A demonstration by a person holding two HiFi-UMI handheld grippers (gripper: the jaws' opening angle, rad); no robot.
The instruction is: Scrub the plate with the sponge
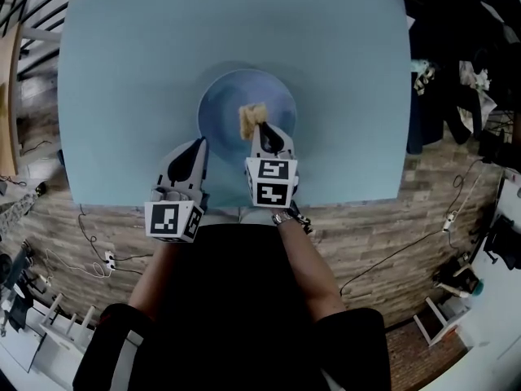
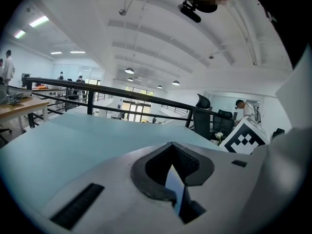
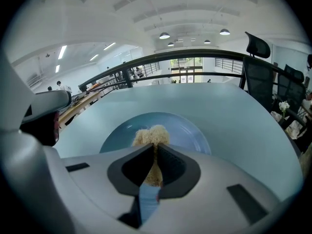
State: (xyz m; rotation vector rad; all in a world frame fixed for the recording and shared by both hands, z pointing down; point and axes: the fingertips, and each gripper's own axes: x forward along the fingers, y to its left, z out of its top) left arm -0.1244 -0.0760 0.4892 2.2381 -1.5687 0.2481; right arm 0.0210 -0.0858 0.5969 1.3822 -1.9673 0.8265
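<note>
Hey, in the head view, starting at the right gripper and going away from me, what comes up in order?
right gripper → sponge in its jaws → plate → table

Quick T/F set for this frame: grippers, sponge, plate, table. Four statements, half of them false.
1. The right gripper is shut on the sponge. True.
2. The left gripper grips the plate by its rim. False: its jaws are together with nothing between them.
3. The sponge is over the plate. True.
4. The plate sits on a bare wooden table. False: the table is light blue.
</note>
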